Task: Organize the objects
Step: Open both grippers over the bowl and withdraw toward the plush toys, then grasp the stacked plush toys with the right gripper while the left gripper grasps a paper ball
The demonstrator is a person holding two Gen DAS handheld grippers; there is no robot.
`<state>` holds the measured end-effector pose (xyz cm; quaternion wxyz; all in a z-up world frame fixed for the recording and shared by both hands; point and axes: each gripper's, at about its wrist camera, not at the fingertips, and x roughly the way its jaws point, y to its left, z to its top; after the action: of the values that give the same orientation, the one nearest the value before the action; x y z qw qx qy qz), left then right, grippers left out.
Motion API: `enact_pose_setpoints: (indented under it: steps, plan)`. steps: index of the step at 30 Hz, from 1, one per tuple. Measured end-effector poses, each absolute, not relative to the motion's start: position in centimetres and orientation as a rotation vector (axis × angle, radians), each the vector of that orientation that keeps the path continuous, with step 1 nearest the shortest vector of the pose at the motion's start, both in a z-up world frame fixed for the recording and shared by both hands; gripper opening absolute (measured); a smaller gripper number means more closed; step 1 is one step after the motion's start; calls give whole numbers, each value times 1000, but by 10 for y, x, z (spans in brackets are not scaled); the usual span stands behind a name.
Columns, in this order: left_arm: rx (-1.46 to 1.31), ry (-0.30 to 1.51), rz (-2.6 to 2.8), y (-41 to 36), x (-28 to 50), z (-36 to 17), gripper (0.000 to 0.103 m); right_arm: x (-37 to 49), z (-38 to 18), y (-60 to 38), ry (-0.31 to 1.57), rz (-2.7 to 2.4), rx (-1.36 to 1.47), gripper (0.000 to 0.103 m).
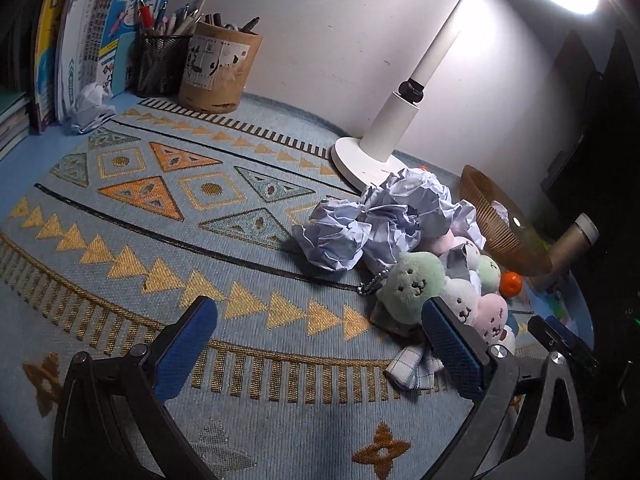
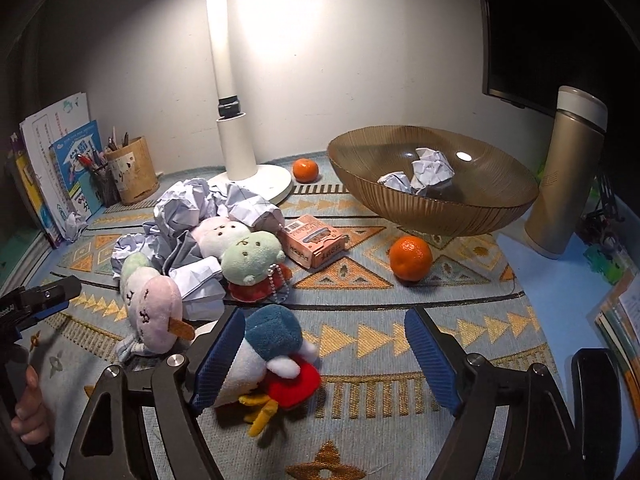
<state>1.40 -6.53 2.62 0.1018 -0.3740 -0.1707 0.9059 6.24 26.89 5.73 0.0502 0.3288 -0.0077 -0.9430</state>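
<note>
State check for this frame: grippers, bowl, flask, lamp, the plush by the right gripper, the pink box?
left gripper: open, empty
right gripper: open, not gripping
bird plush: lying against one finger
bowl: upright, holds paper balls
flask: upright, capped
lamp: on
pink box: flat, seemingly closed

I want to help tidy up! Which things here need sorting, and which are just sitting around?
To sort: crumpled paper pile, plush toys, blue-capped plush beside the open right gripper, two oranges, pink box, bowl.

Just there: lamp, thermos, pen holders, books, patterned mat.
</note>
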Motion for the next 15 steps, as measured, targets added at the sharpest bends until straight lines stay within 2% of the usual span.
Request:
enact_pose_setpoints:
  steps: [4, 9, 12, 13, 15]
  plan:
    - [-1196, -365, 2649, -62, 2, 32, 102, 62, 67, 245, -22, -2658, 1003, 81]
    - [-1194, 58, 2567, -56, -27, 42, 102, 44, 69, 207, 12, -2472, 1059, 81]
    - [-1213, 181, 2498, -55, -50, 29, 102, 31, 58, 192, 29, -2429, 1109, 80]
    - [-1222, 181, 2479, -53, -56, 25, 102, 28, 55, 190, 21, -2423, 1119, 77]
    - [-1207, 171, 2444, -48, -64, 22, 102, 24, 51, 184, 11, -2390, 1145, 61]
